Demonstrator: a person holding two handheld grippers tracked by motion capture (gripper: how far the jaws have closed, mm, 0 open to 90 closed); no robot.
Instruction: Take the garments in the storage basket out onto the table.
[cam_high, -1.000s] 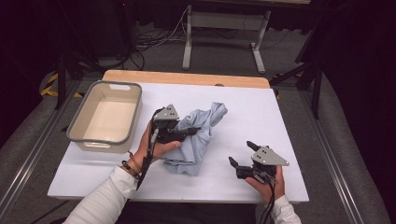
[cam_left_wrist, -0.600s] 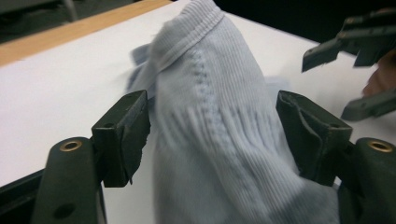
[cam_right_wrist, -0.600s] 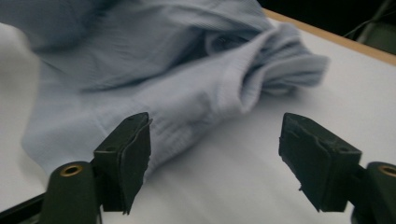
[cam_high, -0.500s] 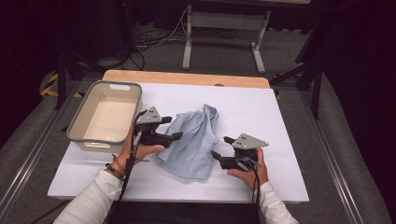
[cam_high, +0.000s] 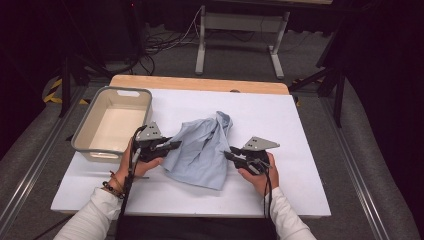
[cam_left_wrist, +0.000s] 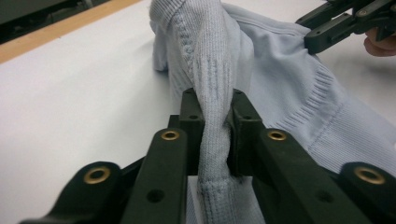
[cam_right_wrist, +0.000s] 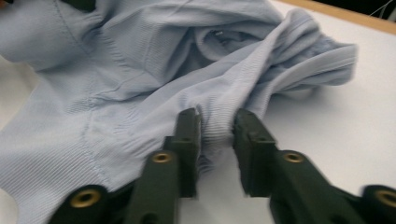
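A: Start at the left claw (cam_left_wrist: 215, 126). How do its jaws stand?

B: They have just been closing, and in the left gripper view they are clamped on a ribbed fold of the pale blue knitted garment (cam_left_wrist: 280, 84). The fold rises upright between the two black jaws and is squeezed narrow where they meet it.

A: And the right claw (cam_right_wrist: 217, 128)?

B: Its jaws have also just been closing. In the right gripper view a ribbed edge of the same garment lies between them. The left-hand jaw in that view touches the cloth, but a gap shows beside the other jaw, so I cannot tell whether the grip is firm.

A: Where does the garment lie?

B: In the high view the pale blue knitted garment (cam_high: 200, 150) sits crumpled near the middle of the white surface (cam_high: 280, 120), between the two claws. The left claw (cam_high: 172, 145) meets its left edge, and the right claw (cam_high: 229, 153) meets its right edge. One bunched part points toward the far side of the surface.

A: What else is nearby?

B: A grey rectangular plastic tub (cam_high: 80, 142) with a pale inside stands on the left part of the surface, just beside the left hand (cam_high: 135, 162). The right hand (cam_high: 257, 175) rests near the front edge. Both forearms wear white sleeves (cam_high: 90, 220).
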